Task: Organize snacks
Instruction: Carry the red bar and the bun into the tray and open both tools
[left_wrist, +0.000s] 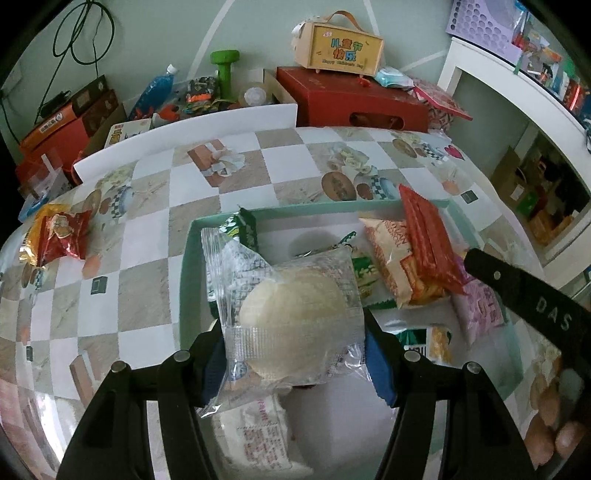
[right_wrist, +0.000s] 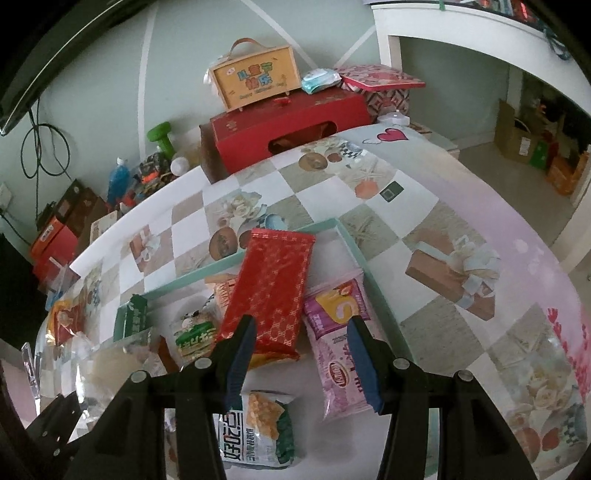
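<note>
My left gripper (left_wrist: 293, 343) is shut on a clear-wrapped round white pastry (left_wrist: 291, 314) and holds it over the mint-rimmed tray (left_wrist: 186, 258). The tray holds several snack packs: a red pack (left_wrist: 428, 240), an orange-and-white pack (left_wrist: 388, 254), green packs (left_wrist: 243, 227) and a pink pack (left_wrist: 480, 306). My right gripper (right_wrist: 299, 328) is open and empty above the tray (right_wrist: 369, 258), with the red pack (right_wrist: 273, 288) and the pink pack (right_wrist: 340, 354) beneath it. The held pastry shows at the left of the right wrist view (right_wrist: 114, 358). A red-and-yellow snack bag (left_wrist: 59, 236) lies on the table left of the tray.
The table has a checkered cloth (left_wrist: 147, 288). Behind it stand a red box (left_wrist: 351, 98), a tan gift box with a handle (left_wrist: 343, 46), a green dumbbell (left_wrist: 225, 70), a blue bottle (left_wrist: 157, 88) and cardboard boxes (left_wrist: 66, 122). A white shelf unit (left_wrist: 517, 122) is at the right.
</note>
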